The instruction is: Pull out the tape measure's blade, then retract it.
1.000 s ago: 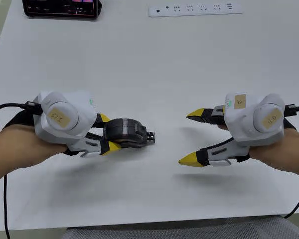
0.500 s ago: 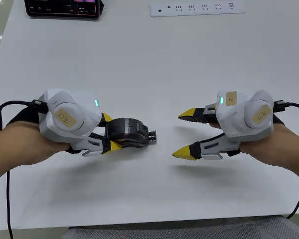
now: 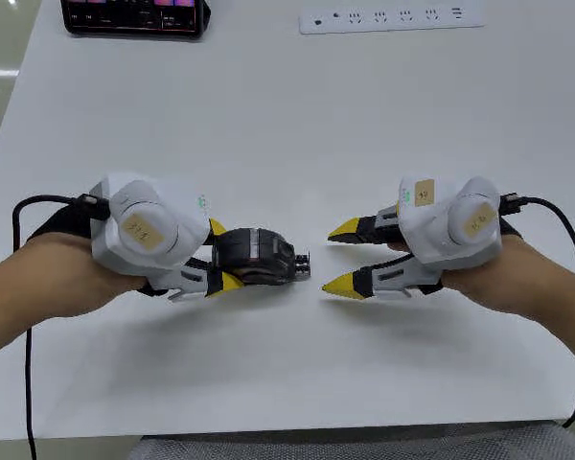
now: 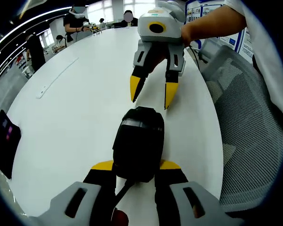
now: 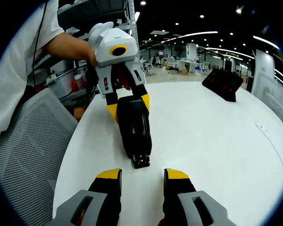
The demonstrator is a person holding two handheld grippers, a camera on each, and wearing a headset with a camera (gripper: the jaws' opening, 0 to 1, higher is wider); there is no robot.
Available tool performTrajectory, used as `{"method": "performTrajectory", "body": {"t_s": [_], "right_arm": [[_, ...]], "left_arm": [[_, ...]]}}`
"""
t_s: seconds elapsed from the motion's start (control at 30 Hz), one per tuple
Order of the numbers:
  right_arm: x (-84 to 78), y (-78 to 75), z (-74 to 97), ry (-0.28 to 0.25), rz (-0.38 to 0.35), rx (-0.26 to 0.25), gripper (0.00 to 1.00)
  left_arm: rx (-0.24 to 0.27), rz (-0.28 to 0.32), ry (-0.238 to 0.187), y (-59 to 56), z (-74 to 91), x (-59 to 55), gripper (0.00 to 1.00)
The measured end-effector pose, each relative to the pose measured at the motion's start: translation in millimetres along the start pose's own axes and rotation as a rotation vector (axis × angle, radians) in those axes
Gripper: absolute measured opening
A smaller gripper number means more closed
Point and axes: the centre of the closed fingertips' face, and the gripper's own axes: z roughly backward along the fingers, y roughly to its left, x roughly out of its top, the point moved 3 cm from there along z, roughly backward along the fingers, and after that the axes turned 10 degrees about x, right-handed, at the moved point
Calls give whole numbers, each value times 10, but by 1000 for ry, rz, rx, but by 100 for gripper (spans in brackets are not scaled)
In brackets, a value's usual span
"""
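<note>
We held the black, rounded plastic tape measure [image 3: 257, 256] in our left tool [image 3: 223, 254], whose yellow-tipped jaws were clamped on the case's near and far sides at its left end. The case sat low over the smooth white bench [image 3: 287, 125], left of centre; we could not tell whether it touched the surface. Its small dark hook end [image 3: 304, 261] pointed right, sitting at the mouth of the case. Our right tool [image 3: 340, 257], a glossy white shell with black jaws and pointed yellow tips, faced it from the right with the jaws apart and holding nothing, the tips just beside the hook but not touching it. At the far edge lay a long white power strip [image 3: 393, 17] and a flat dark device [image 3: 134, 14]. A grey mesh chair [image 4: 245, 117] stood at the near edge.
</note>
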Motion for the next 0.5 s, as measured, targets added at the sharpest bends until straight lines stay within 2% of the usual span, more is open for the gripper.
{"method": "performTrajectory", "body": {"t_s": [0.23, 0.5], "right_arm": [[7, -36, -116, -1, 25, 20, 25], [28, -71, -161, -10, 32, 23, 18]], "left_arm": [[7, -17, 2, 9, -7, -5, 26], [10, -36, -1, 13, -10, -6, 25]]}}
